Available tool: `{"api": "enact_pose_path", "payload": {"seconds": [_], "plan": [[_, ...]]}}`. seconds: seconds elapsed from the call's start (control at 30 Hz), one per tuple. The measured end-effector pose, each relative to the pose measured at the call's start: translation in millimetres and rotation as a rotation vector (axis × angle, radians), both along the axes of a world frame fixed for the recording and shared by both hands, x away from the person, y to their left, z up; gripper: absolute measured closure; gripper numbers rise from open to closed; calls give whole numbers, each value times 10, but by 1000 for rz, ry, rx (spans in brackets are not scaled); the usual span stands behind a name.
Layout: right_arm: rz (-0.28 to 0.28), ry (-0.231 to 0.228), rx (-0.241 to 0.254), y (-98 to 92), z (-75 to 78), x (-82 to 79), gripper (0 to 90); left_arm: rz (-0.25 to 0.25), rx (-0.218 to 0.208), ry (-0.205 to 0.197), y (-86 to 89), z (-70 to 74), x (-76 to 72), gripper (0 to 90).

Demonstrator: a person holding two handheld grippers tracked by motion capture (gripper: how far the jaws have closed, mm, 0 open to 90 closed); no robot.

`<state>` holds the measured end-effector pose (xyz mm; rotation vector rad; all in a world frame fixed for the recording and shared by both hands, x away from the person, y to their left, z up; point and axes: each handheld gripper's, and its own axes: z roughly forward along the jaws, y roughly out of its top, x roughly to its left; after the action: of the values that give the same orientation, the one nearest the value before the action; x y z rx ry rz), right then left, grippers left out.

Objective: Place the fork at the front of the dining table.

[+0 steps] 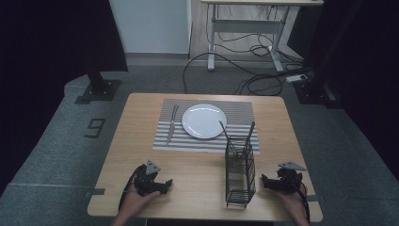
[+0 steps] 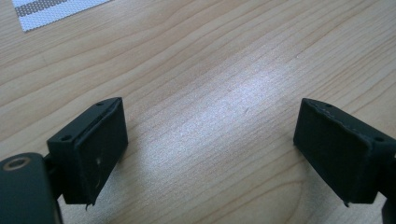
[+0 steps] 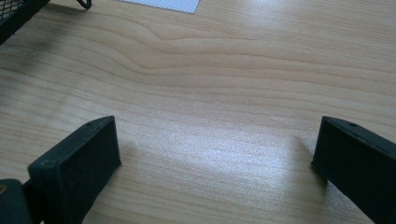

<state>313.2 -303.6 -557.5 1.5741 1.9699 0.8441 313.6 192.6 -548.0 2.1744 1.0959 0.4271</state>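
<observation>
Pale wood-grain surface carries a striped placemat in the upper middle of the high view. A white plate sits at the placemat's centre, and a table knife lies on the mat just left of it. A black wire cutlery caddy stands upright in the lower right of centre, overlapping the placemat's near edge; two dark utensil handles rise out of it, and their type cannot be told.

Left tool rests low on the surface at lower left, jaws spread wide with nothing between them. Right tool rests at lower right, just beside the caddy, jaws likewise wide apart and empty.

Judgement: the place setting looks partly laid, with plate and knife down and the caddy's contents untouched. Neither tool has reached for anything.

The right gripper view adds the caddy's mesh corner at upper left and a placemat edge along the top. The left gripper view shows bare wood and a placemat corner at upper left. The high view alone gives the plate and knife.
</observation>
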Motion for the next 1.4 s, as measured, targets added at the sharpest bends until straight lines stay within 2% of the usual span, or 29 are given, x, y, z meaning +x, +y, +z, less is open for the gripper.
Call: {"api": "enact_pose_path", "payload": {"seconds": [0.2, 0.27, 0.4, 0.5, 0.53, 0.6, 0.67, 0.7, 0.73, 0.77, 0.87, 0.9, 0.93, 1.0, 1.23, 1.4], "plan": [[-9, 1, 0, 13, 8, -24, 18, -2, 1, 0, -1, 0, 4, 96], [-14, 6, 22, 12, 40, -33, 30, -2, 1, 0, -1, 0, 3, 97], [-10, -20, 50, 15, 127, -55, 35, -2, 0, 0, -1, 0, 3, 97], [7, -33, 50, 34, 176, -68, 36, -1, 0, 0, -1, 0, 4, 96], [21, -53, 31, 61, 241, -87, 36, -1, 0, 0, -1, 0, 4, 96], [25, -67, 31, 70, 277, -95, 35, -1, 0, 0, -1, 0, 4, 96], [32, -105, 47, 97, 394, -128, 41, -1, 0, 0, -1, 0, 4, 96], [32, -105, 47, 97, 394, -128, 41, -1, 0, 0, -1, 0, 4, 96], [39, -135, 64, 111, 475, -158, 61, -1, 0, 0, -2, 0, 5, 96], [39, -135, 64, 111, 475, -158, 61, -1, 0, 0, -2, 0, 5, 96], [49, -191, 65, 140, 637, -198, 95, -1, 0, 0, -2, 0, 5, 96], [49, -191, 65, 140, 637, -198, 95, -1, 0, 0, -2, 0, 5, 96], [53, -210, 80, 155, 718, -203, 109, -1, 0, 0, -2, 0, 5, 96], [59, -217, 87, 165, 756, -202, 112, -1, 0, 0, -2, 0, 5, 96], [88, -261, 149, 257, 1057, -154, 126, -2, 1, 0, -1, 0, 6, 96], [99, -265, 164, 317, 1158, -88, 132, -1, 0, 0, -2, 0, 5, 96]]}}
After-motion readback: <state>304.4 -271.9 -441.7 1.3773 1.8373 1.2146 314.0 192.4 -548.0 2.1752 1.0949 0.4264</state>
